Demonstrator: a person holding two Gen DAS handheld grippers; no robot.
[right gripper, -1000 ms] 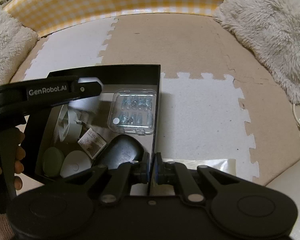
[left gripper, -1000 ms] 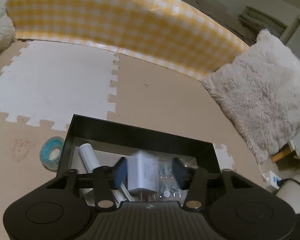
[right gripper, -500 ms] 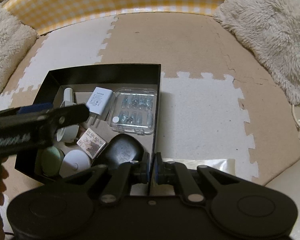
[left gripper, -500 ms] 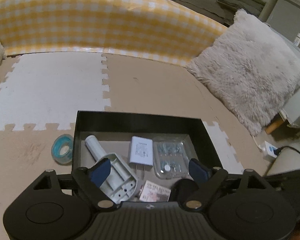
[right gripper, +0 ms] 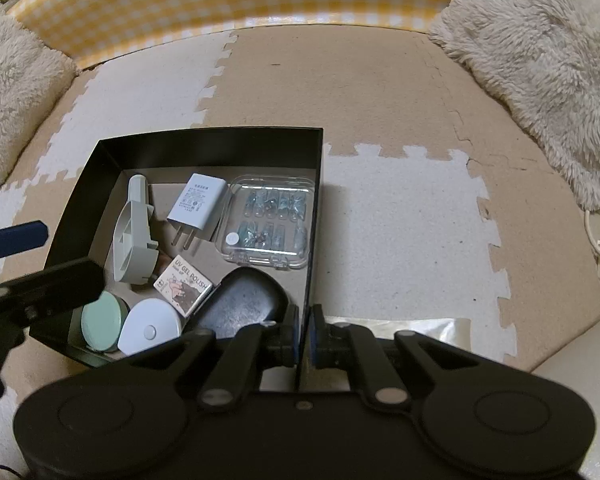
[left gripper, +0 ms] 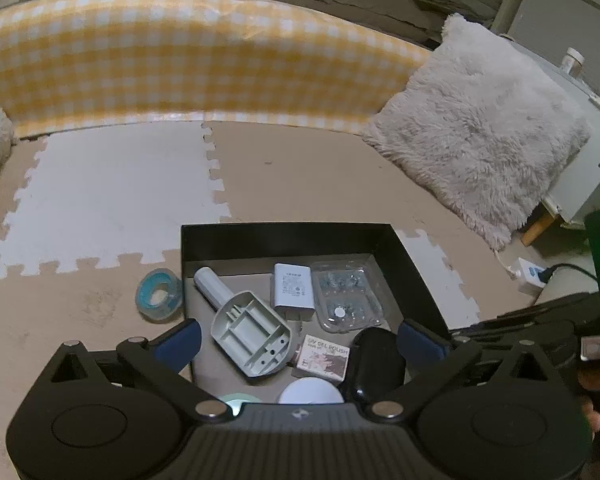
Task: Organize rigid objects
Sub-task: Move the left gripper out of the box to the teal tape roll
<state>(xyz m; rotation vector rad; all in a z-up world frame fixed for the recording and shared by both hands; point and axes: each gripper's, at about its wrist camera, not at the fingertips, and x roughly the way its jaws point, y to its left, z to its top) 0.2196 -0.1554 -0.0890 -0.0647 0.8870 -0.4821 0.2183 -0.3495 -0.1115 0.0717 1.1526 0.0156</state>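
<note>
The black rectangular cardboard box's (right gripper: 315,184) right wall is clamped by the right gripper (right gripper: 303,338); the left gripper (left gripper: 300,340) is held wide apart above it, empty.

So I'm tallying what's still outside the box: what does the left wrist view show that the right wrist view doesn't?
Only the left wrist view shows the blue tape roll on the mat outside the black box, beyond the open left hand-held gripper. Only the right wrist view shows the right hand-held gripper shut on the box's wall, and a silver pouch beside it. Both show the white charger, clear case and gel polish carton inside.
</note>
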